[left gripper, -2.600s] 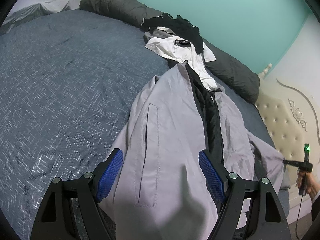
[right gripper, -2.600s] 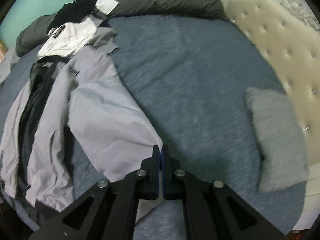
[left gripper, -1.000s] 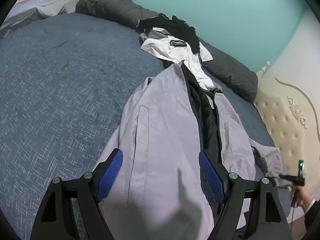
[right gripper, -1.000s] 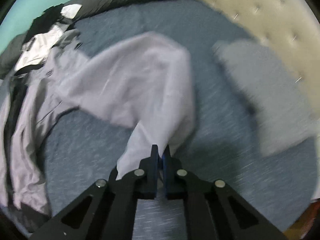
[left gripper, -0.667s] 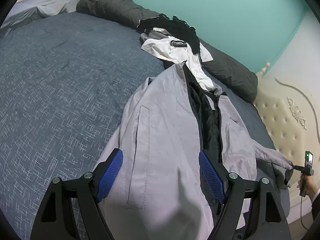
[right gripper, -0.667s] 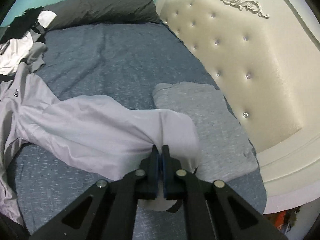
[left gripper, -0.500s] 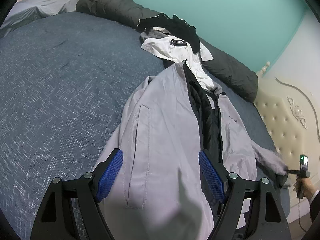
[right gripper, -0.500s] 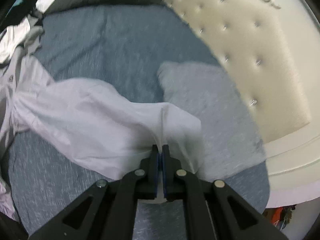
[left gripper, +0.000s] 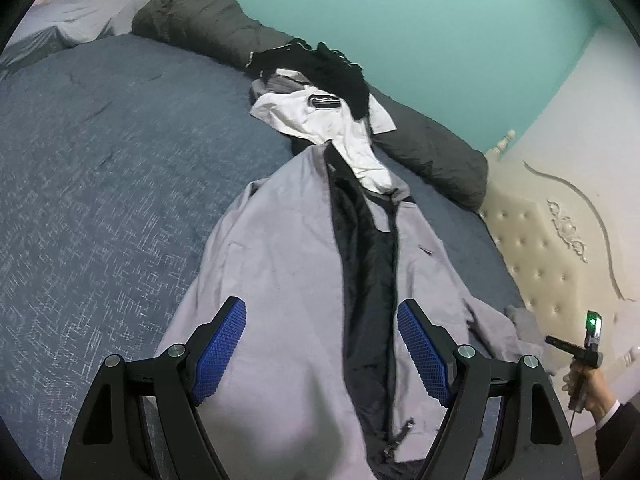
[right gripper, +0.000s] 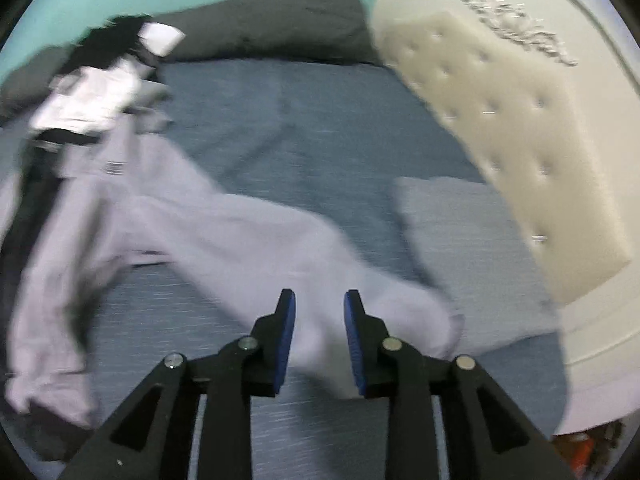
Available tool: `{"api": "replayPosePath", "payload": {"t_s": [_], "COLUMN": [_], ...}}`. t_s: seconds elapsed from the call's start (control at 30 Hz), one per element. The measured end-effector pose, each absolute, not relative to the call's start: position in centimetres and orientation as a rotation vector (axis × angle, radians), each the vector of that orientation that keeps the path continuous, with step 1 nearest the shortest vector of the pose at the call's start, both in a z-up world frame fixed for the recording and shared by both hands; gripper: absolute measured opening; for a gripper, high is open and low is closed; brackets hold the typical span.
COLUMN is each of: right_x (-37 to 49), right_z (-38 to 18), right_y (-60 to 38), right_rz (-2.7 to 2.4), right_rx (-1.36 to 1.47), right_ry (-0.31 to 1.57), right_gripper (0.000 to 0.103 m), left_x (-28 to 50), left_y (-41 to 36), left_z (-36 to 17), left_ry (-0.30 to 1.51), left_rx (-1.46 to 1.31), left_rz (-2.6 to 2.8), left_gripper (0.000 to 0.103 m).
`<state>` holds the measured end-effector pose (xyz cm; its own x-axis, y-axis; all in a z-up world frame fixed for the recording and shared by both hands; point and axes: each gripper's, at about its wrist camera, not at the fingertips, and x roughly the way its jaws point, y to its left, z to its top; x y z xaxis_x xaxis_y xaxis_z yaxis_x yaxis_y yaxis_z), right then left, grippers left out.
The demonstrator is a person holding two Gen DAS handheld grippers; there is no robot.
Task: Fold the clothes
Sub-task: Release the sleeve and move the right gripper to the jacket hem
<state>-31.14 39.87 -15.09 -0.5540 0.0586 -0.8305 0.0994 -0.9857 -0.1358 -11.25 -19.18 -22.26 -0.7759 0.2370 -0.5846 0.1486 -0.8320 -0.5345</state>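
Note:
A light grey jacket [left gripper: 280, 264] with a black lining [left gripper: 366, 264] lies open, face up, on the blue bed [left gripper: 100, 184]. My left gripper [left gripper: 322, 312] hovers open over its lower front, with nothing between the blue pads. In the right wrist view the jacket's sleeve [right gripper: 240, 240] lies stretched out across the bed toward a grey pillow [right gripper: 472, 240]. My right gripper [right gripper: 320, 300] is above the cuff end with its jaws opening; the pads stand apart from the cloth. The right gripper [left gripper: 560, 345] also shows at the edge of the left wrist view, held by a hand.
A pile of white and black clothes [left gripper: 320, 100] sits beyond the jacket's collar, against a rolled dark grey duvet [left gripper: 432, 160]. A cream tufted headboard [right gripper: 500, 140] borders the bed on the right. Bare blue bedspread lies left of the jacket.
The right gripper pulled the sleeve out to the side toward the pillow, then its jaws parted and the sleeve dropped onto the bed. The left gripper rose a little above the jacket.

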Motion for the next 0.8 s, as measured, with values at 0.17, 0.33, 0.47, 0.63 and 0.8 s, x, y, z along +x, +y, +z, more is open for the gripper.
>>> {"api": "replayPosePath", "payload": {"t_s": [0.17,0.33,0.47,0.63,0.8], "right_x": [-28.9,-25.2,-23.1,-20.8,-19.6], "right_z": [-17.0,-20.0,-22.5,-23.1,-22.7], "right_y": [35.1,28.6,24.7,20.5,15.5], "right_rz": [-2.506,-2.320,-2.160,-2.041,-1.956], "right_rx": [1.503,1.537,1.599,1.580,1.514], "right_ry": [0.075,0.148,0.175,0.161,0.151], "right_gripper": [0.033,0.036,0.041,0.047,0.047], "left_x": [-10.0,-8.7,-7.9,-7.1,-7.0], "left_y": [-19.4,-20.4,-20.7,-20.9,-21.3], "left_z": [-20.5,-20.0,-19.9,-19.7,-19.8], "left_ry": [-0.862,-0.814,-0.776,-0.768,-0.786], "left_rx": [-1.083,-1.167,-1.212,-1.220,-1.214], "left_rz": [2.760,2.774,2.759,2.762,2.760], "left_gripper": [0.082,0.082,0.082,0.082,0.082]}}
